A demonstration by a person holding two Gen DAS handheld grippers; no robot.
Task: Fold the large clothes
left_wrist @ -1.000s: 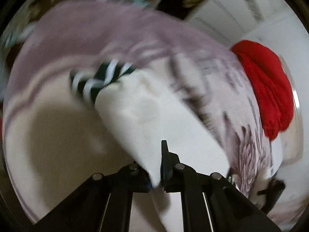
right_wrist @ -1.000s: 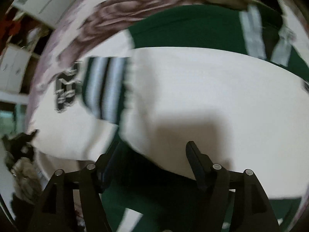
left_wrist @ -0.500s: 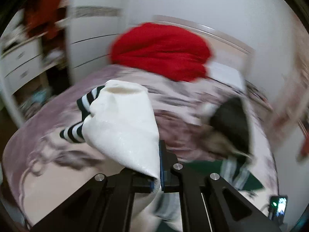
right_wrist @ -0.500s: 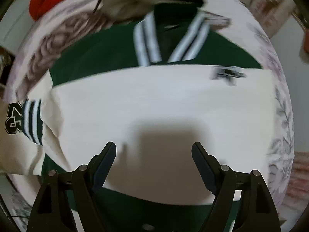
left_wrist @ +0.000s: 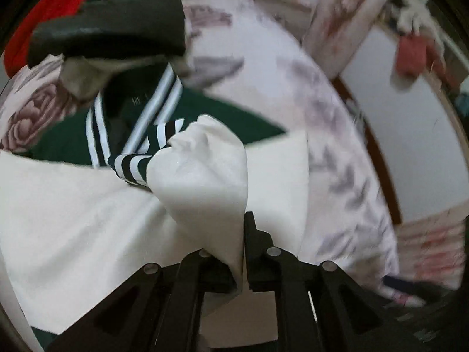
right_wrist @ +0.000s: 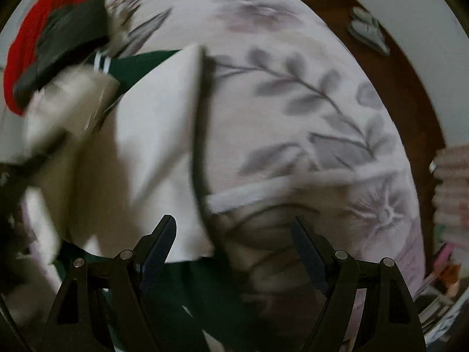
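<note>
Carrying cream sleeve (left_wrist: 205,176) across green jacket (left_wrist: 73,140) on floral bed (right_wrist: 293,102) — left gripper (left_wrist: 244,252) pinches sleeve, right gripper (right_wrist: 234,249) wide, holding nothing; near sleeve lies folded — body fold likely remains

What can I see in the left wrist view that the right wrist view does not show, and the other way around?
Only the left wrist view shows the left gripper shut on the cream sleeve, with its striped cuff over the jacket's striped collar.

Only the right wrist view shows the right gripper open and holding nothing, above the jacket's right edge.

Both show the green and cream jacket, the floral bedspread, the dark garment and the red cloth behind it.
</note>
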